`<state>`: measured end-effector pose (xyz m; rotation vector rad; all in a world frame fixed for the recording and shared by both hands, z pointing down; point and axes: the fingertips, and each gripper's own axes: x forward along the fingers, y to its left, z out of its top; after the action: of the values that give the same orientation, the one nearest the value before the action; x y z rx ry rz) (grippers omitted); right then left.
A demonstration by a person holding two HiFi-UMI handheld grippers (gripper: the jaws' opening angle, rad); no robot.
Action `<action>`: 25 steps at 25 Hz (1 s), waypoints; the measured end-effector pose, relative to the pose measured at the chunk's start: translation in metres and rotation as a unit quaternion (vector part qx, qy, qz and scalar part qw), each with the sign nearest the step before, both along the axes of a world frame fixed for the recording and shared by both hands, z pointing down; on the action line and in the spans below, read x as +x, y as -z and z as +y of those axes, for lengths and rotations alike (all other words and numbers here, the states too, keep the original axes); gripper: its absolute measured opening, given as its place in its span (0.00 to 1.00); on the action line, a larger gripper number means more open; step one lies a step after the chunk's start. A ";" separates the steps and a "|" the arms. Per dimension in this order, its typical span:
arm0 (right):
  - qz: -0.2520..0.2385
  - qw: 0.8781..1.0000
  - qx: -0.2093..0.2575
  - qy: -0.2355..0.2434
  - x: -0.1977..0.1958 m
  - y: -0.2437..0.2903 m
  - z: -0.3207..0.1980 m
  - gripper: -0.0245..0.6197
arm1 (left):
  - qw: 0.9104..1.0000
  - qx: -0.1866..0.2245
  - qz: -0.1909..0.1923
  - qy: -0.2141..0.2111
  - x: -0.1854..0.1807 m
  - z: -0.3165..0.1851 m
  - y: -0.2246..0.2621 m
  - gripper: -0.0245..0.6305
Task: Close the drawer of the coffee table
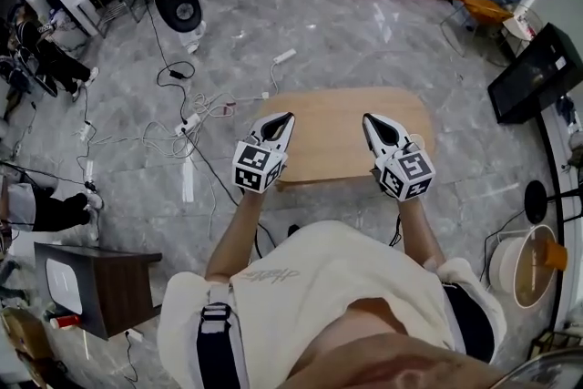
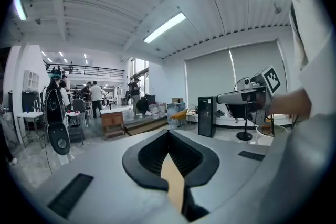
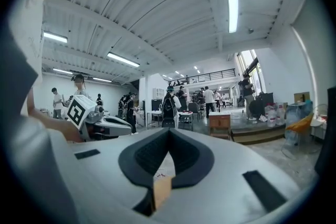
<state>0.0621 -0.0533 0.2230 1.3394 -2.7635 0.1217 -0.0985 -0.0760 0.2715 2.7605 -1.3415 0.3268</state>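
Light wooden, round-cornered coffee table (image 1: 339, 134): beneath both grippers. Its drawer is not discernible, possibly under the near edge. Left gripper (image 1: 285, 119), right gripper (image 1: 370, 120): jaws together, empty. Risk: pushed blind, the closed tips may slip off the drawer front or shove the table.

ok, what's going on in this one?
A person stands over the wooden coffee table, holding the left tool and the right tool over its top. Both tools are shut and grip nothing. No drawer shows in any view, so its state cannot be told.
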 end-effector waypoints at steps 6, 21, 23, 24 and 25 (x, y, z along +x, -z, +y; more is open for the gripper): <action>0.002 1.000 -0.002 0.003 -0.009 -0.005 0.007 0.03 | 1.000 -0.006 0.000 -0.005 -0.004 0.006 0.000 0.04; -0.014 1.000 -0.023 0.005 -0.012 -0.022 0.016 0.03 | 1.000 -0.020 0.007 0.002 -0.014 0.013 -0.014 0.04; -0.016 1.000 -0.023 0.003 -0.012 -0.022 0.016 0.03 | 1.000 -0.020 0.010 0.005 -0.016 0.014 -0.015 0.04; -0.015 1.000 -0.024 0.001 -0.010 -0.022 0.017 0.03 | 1.000 -0.021 0.012 0.006 -0.016 0.014 -0.016 0.04; -0.014 1.000 -0.025 0.000 -0.008 -0.022 0.018 0.03 | 1.000 -0.023 0.015 0.006 -0.015 0.016 -0.018 0.04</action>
<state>0.0541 -0.0349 0.2453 1.3362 -2.7634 0.2090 -0.1131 -0.0601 0.2894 2.7087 -1.3255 0.3111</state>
